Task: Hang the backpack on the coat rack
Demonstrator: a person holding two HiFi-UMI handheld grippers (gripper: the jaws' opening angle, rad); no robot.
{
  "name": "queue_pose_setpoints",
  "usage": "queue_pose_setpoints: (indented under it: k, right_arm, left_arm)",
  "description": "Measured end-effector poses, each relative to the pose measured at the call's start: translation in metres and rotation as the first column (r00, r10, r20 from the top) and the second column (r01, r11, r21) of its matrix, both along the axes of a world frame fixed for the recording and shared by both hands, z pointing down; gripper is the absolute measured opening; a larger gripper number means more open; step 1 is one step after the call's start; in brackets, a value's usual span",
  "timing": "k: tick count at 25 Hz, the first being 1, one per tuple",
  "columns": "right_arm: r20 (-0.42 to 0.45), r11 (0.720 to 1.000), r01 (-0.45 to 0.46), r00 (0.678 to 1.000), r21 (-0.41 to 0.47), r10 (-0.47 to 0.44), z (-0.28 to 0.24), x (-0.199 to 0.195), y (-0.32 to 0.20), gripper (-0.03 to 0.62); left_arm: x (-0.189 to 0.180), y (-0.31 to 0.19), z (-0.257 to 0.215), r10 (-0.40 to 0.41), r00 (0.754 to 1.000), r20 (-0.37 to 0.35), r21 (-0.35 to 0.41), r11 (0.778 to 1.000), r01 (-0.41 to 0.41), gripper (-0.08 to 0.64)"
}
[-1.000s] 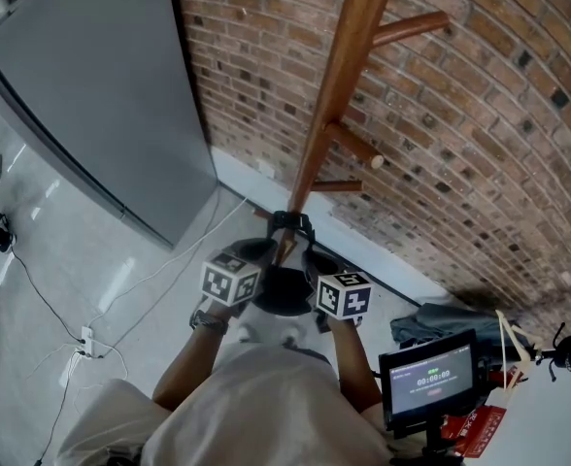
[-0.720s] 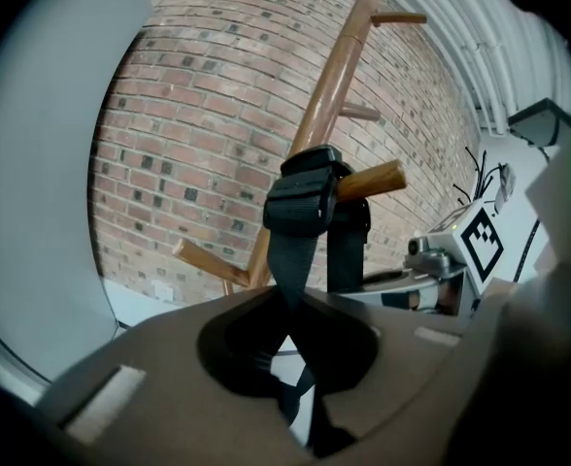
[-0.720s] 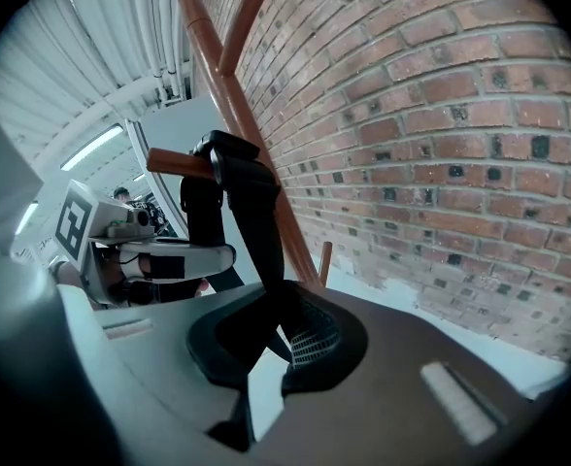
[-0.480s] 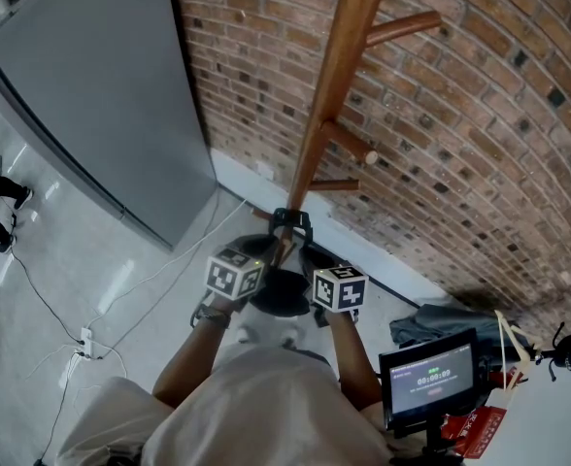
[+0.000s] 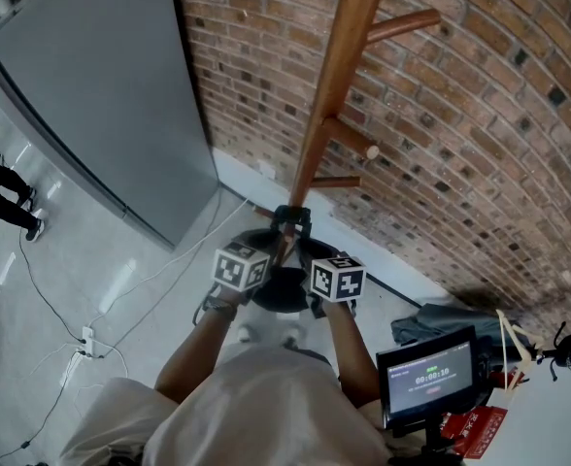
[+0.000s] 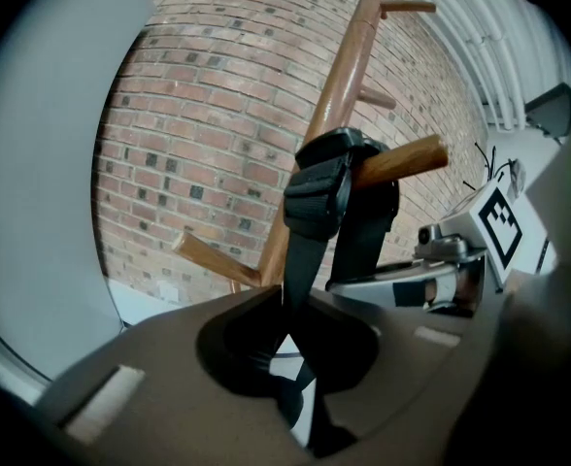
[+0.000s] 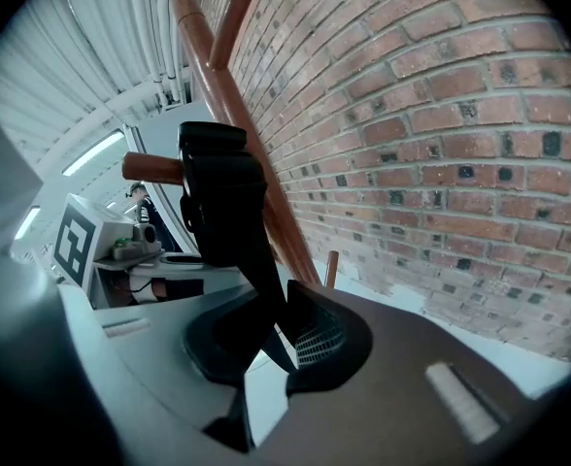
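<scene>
Head view: left hand-held gripper [image 5: 265, 247] clamps strap [image 5: 291, 217]; right [image 5: 312, 253], opening, seemingly clears it.

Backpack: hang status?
Done: the backpack's top strap is looped over a coat rack peg. In hand: the left gripper is clamped on the strap; the right gripper jaws have just been opening, with the strap between them. Left: release the left and back both away.

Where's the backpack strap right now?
In the left gripper view, centre frame, the strap is looped over a peg of the coat rack and runs down into the left gripper's shut jaws.
</scene>
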State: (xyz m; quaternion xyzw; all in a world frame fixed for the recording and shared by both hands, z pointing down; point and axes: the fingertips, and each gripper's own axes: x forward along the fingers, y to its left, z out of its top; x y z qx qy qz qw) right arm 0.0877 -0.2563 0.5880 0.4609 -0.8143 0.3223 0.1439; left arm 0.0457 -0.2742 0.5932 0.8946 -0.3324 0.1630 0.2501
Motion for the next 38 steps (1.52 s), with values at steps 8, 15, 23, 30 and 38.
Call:
queue_pose_setpoints:
  k: [8,15,23,30,38]
  right_arm:
    - [0.017,1.000,0.018,1.000,0.026,-0.018,-0.006,-0.010,-0.004,0.041]
    - [0.011,0.999,0.024,1.000,0.025,-0.024,-0.007,-0.008,-0.004,0.046]
    - [0.013,0.998,0.035,0.999,0.052,-0.036,-0.016,-0.007,-0.001,0.078]
    - [-0.024,0.992,0.075,0.997,0.097,-0.073,-0.031,-0.006,0.006,0.128]
    - [-0.051,0.984,0.079,0.996,0.157,-0.072,-0.058,0.003,0.014,0.141]
  left_arm:
    - [0.004,0.004,0.016,0.012,1.000,-0.010,-0.035,0.999,-0.012,0.043]
    - [0.005,0.001,0.014,0.017,0.999,-0.035,-0.026,1.000,-0.018,0.075]
    - [0.006,0.002,0.007,0.017,0.999,-0.039,0.003,1.000,-0.017,0.158]
    - [-0.001,0.008,-0.005,0.028,0.999,-0.040,0.035,0.999,-0.027,0.179]
    - [-0.012,0.013,-0.020,0.022,0.999,-0.036,0.042,0.999,-0.021,0.179]
